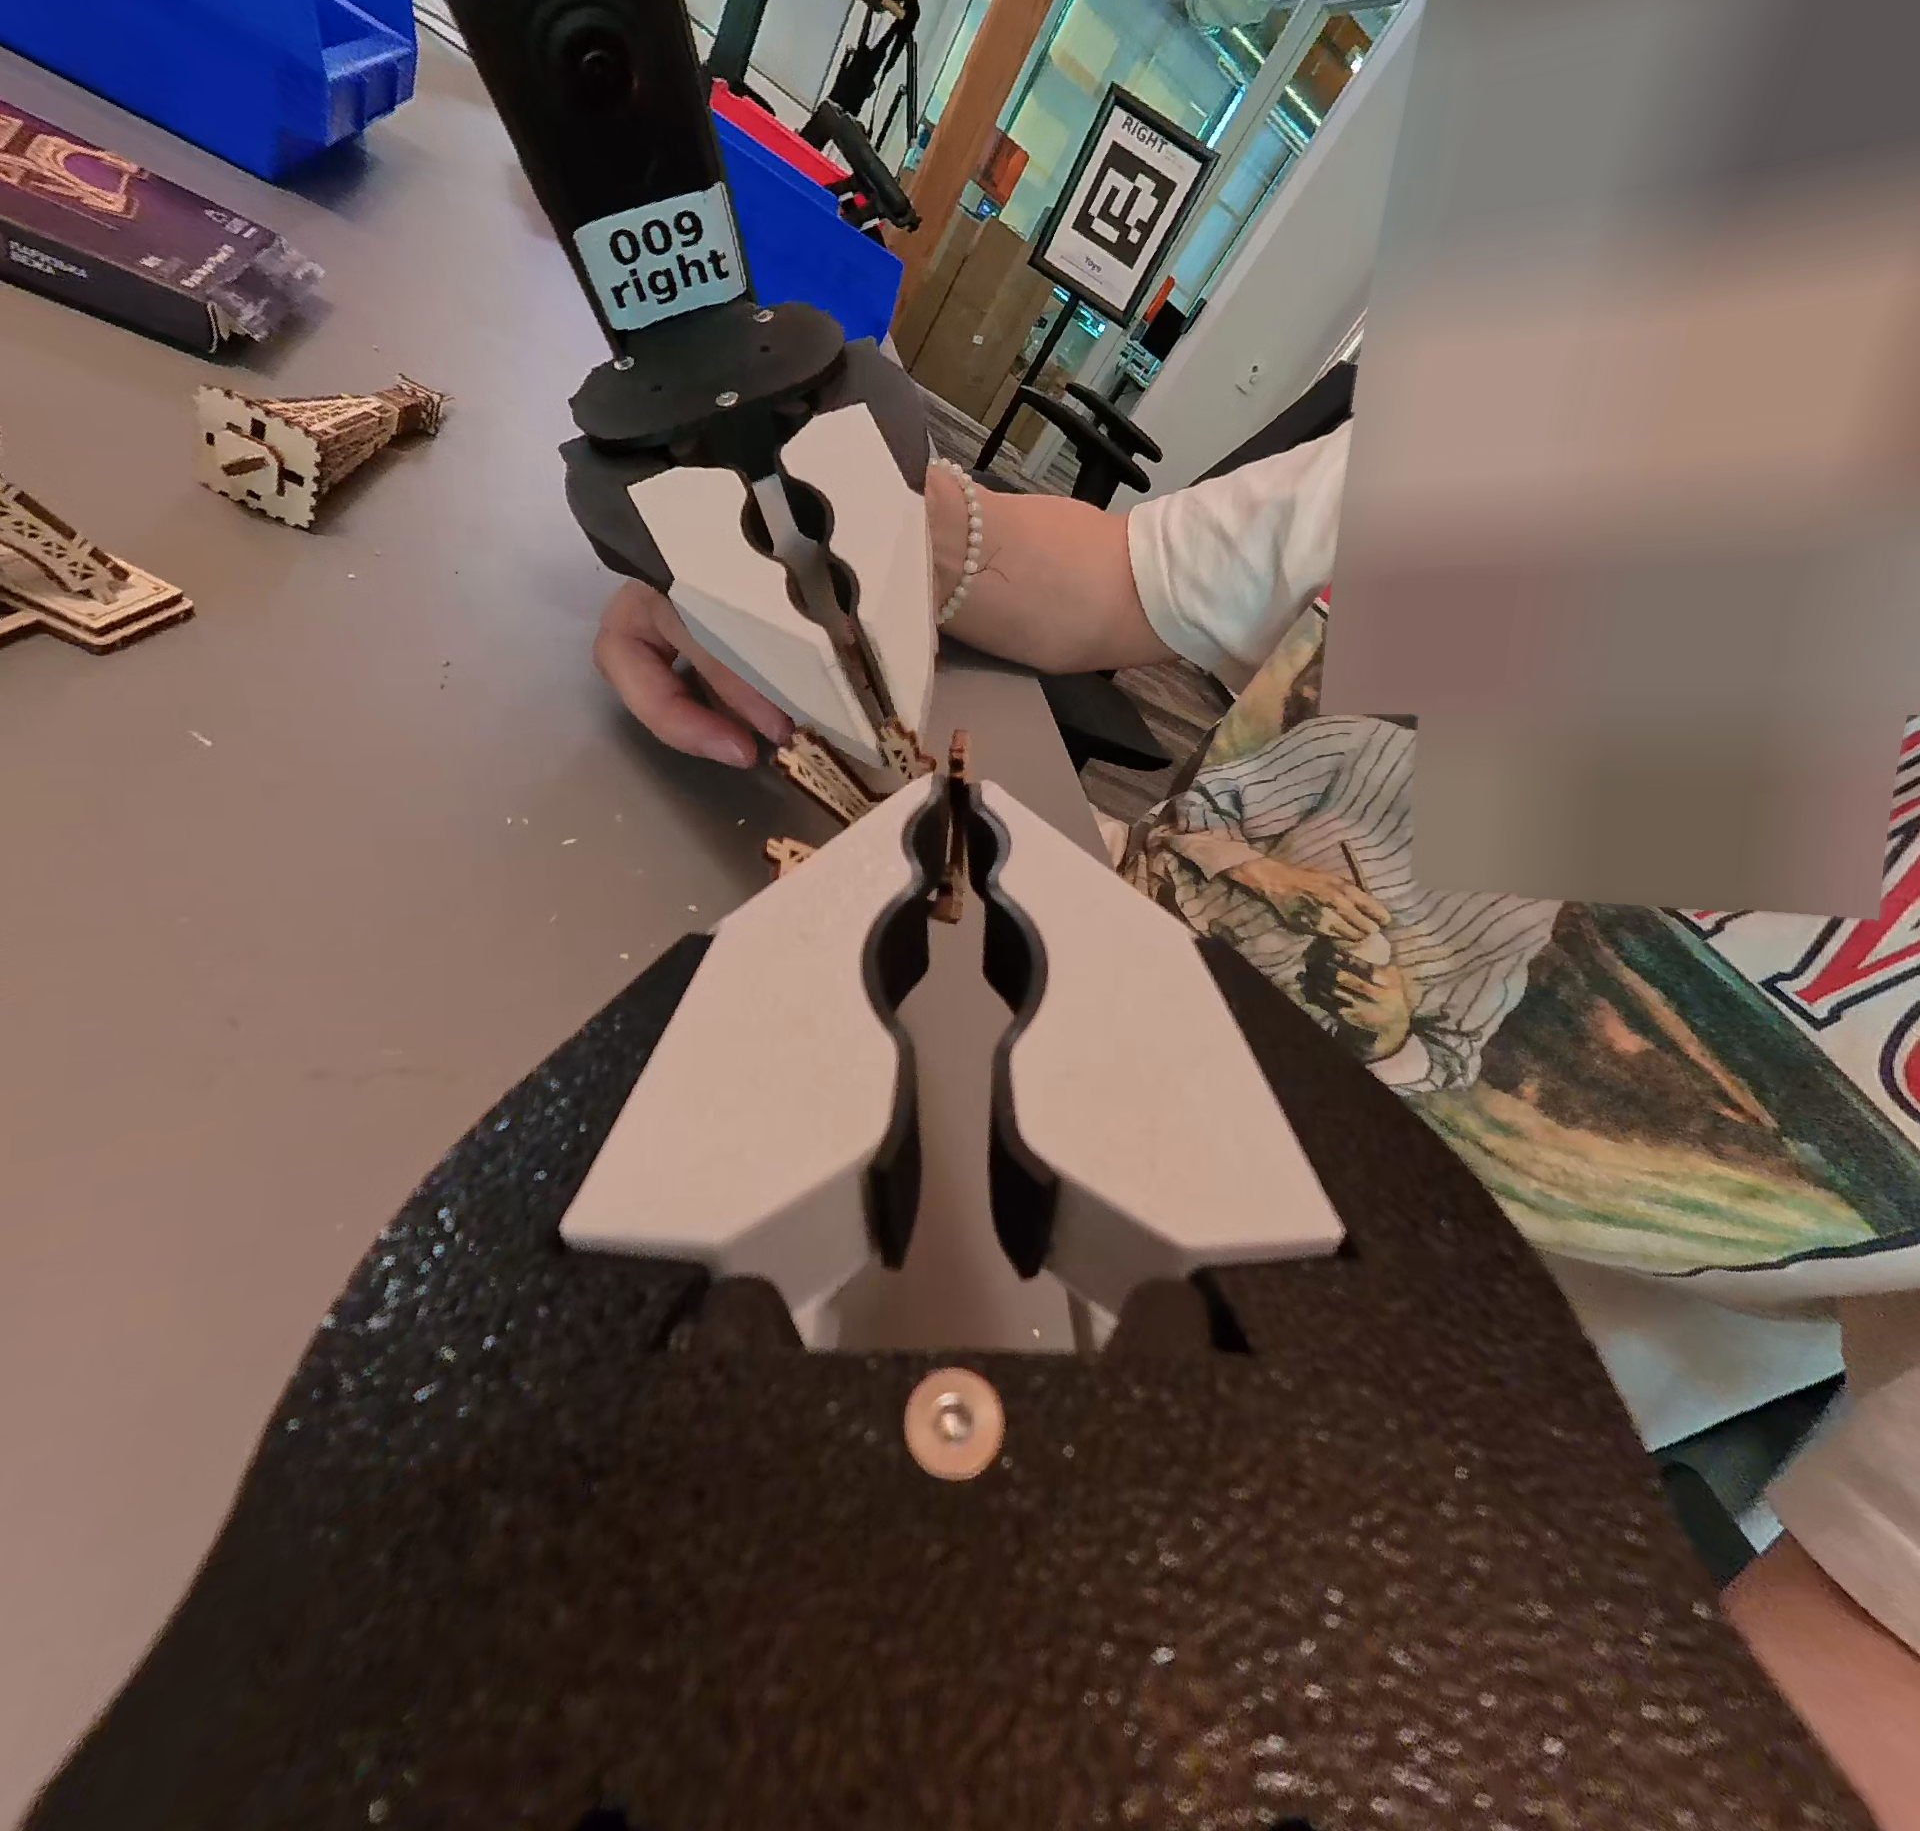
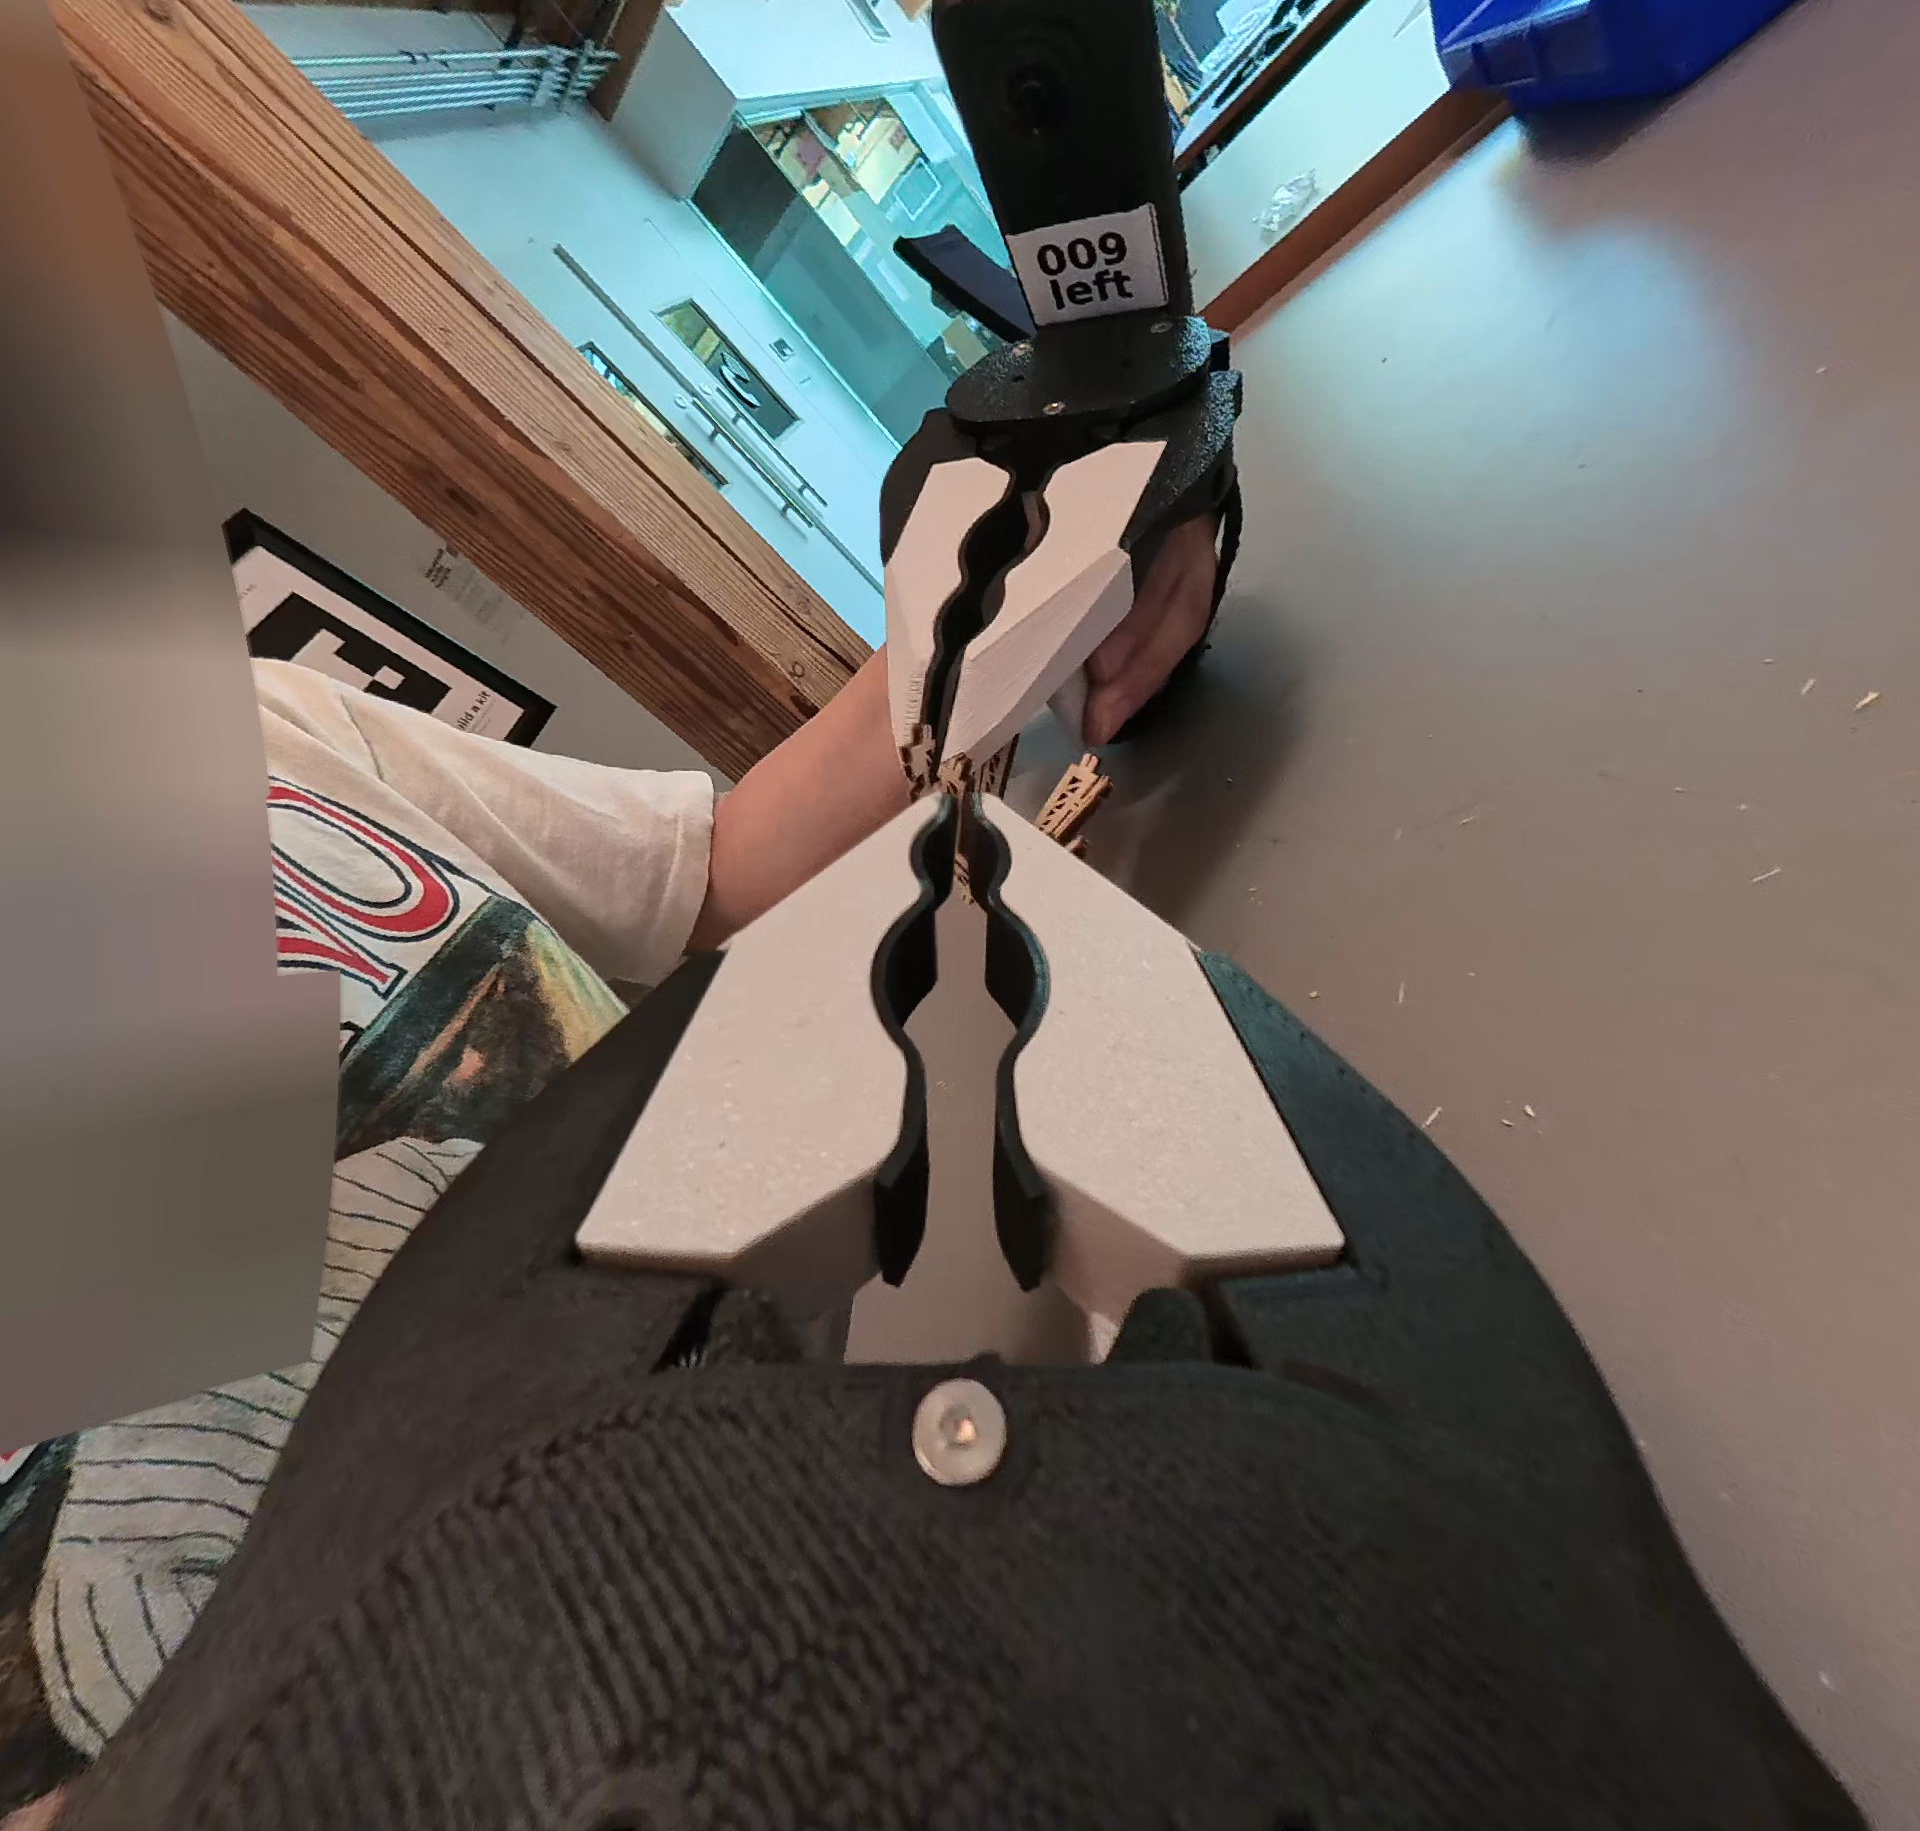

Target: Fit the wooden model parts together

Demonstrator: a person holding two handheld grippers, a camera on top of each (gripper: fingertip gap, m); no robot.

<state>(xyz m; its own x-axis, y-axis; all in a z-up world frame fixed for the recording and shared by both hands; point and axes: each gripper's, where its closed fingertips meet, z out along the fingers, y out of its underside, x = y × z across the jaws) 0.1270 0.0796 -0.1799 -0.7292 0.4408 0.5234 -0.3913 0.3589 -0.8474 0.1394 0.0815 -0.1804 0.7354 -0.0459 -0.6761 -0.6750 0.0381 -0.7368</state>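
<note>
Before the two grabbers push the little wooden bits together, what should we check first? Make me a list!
1. Left hand-held gripper grips its wooden piece: ok, shut on a thin flat part.
2. Right hand-held gripper grips its lattice piece: ok, shut on it.
3. The two pieces are near each other: ok, the tips almost meet.
4. Tab lined up with slot: cannot tell, the fingers hide the joint.
5. Finished tower sections are out of the way: ok, they lie off to the side on the grey table.
</note>
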